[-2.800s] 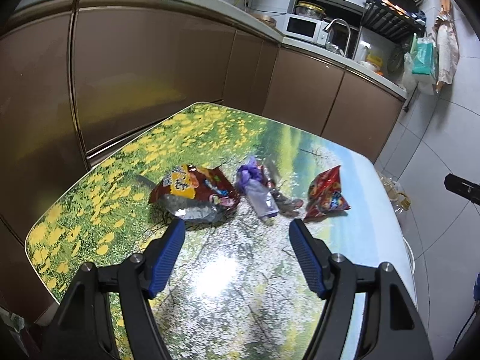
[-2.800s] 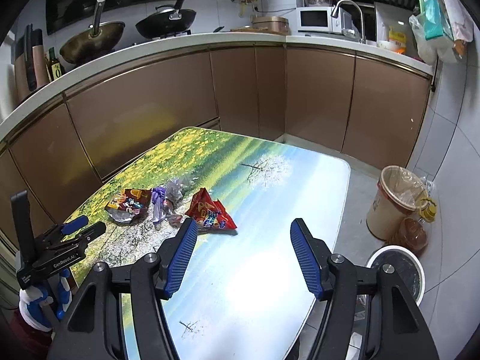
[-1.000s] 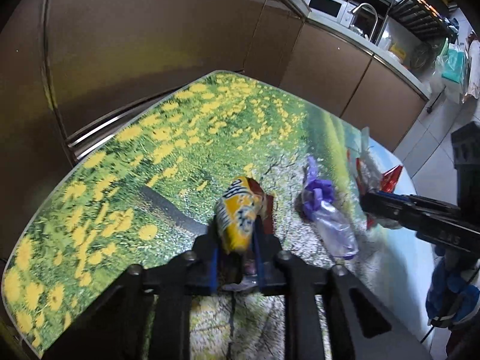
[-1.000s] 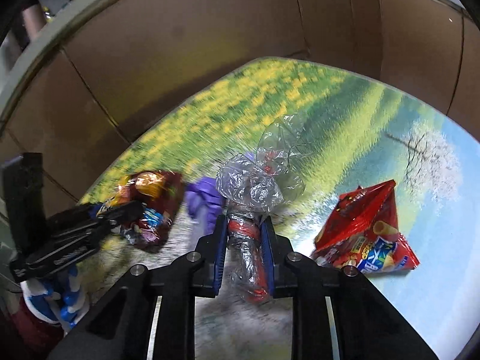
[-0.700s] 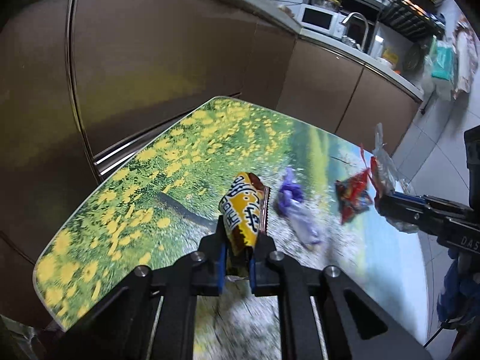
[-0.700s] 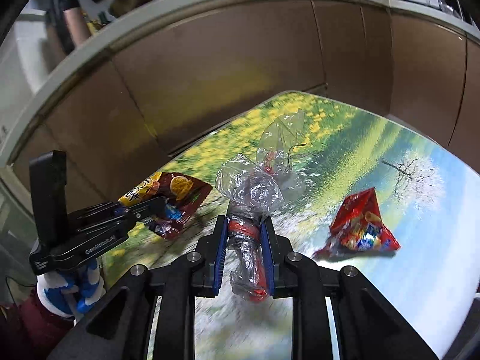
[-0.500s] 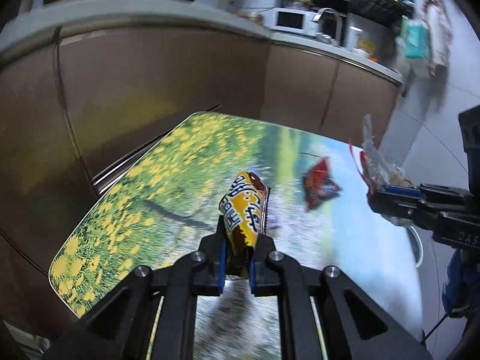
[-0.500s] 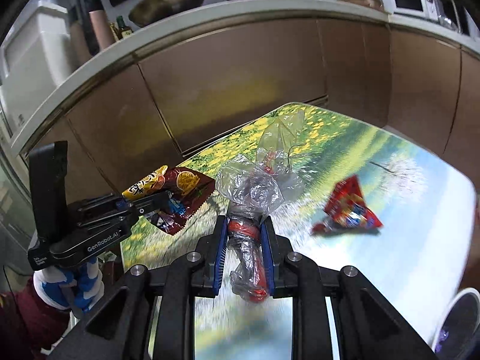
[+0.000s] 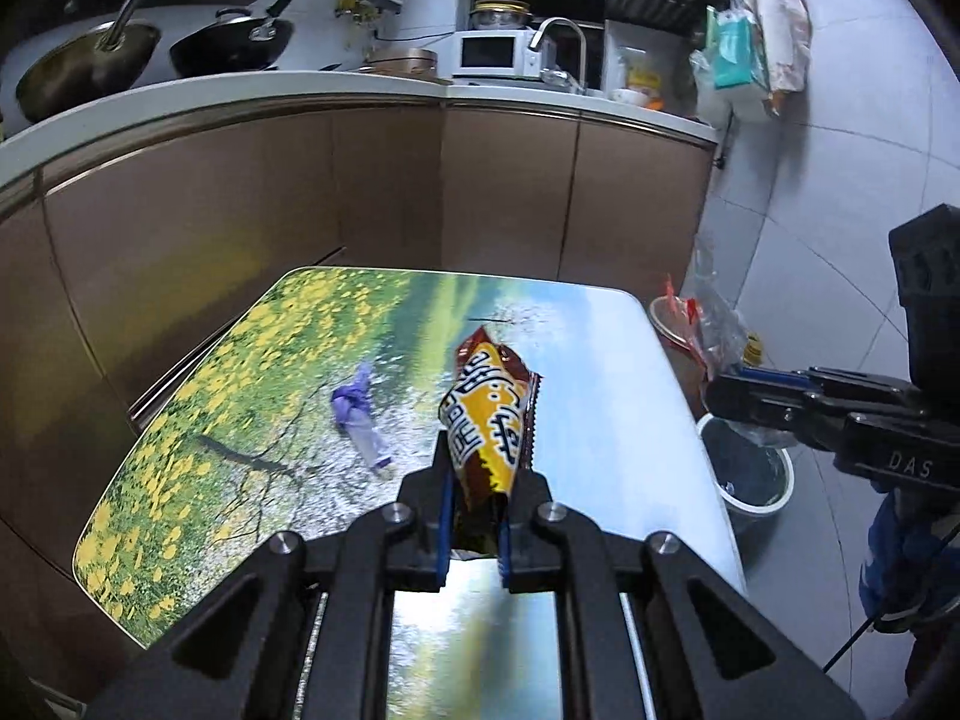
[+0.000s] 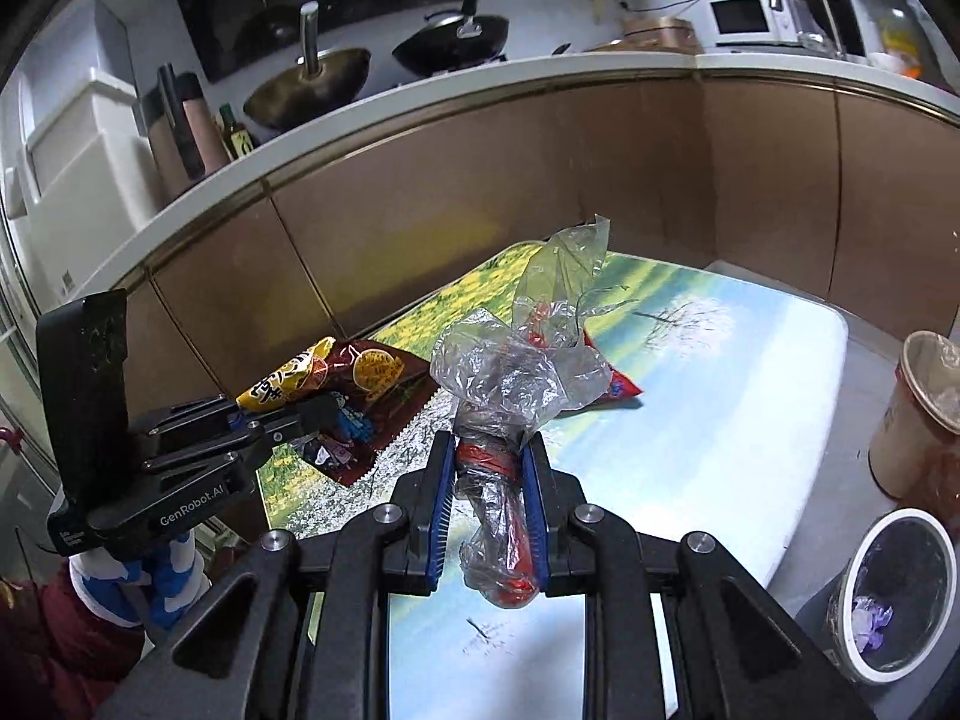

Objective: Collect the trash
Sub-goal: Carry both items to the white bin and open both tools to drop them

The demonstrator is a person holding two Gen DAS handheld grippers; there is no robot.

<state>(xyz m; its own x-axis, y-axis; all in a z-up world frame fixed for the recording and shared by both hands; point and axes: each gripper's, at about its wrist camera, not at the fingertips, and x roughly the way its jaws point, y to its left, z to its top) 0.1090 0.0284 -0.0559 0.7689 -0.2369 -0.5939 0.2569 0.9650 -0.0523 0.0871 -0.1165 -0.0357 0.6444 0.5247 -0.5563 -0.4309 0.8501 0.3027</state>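
Two pieces are aloft: the left gripper (image 9: pixel 474 525) pinches a snack bag (image 9: pixel 489 414), the right gripper (image 10: pixel 487 501) a crinkled plastic wrapper (image 10: pixel 516 378). Its loose film could probably slip before reaching the bin (image 10: pixel 888 594).

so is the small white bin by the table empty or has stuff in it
Not empty: the white bin on the floor holds a purple and white scrap at its bottom, seen from the right wrist view.

Four wrappers (image 10: pixel 360 384) — perhaps two bins (image 10: pixel 888 594)
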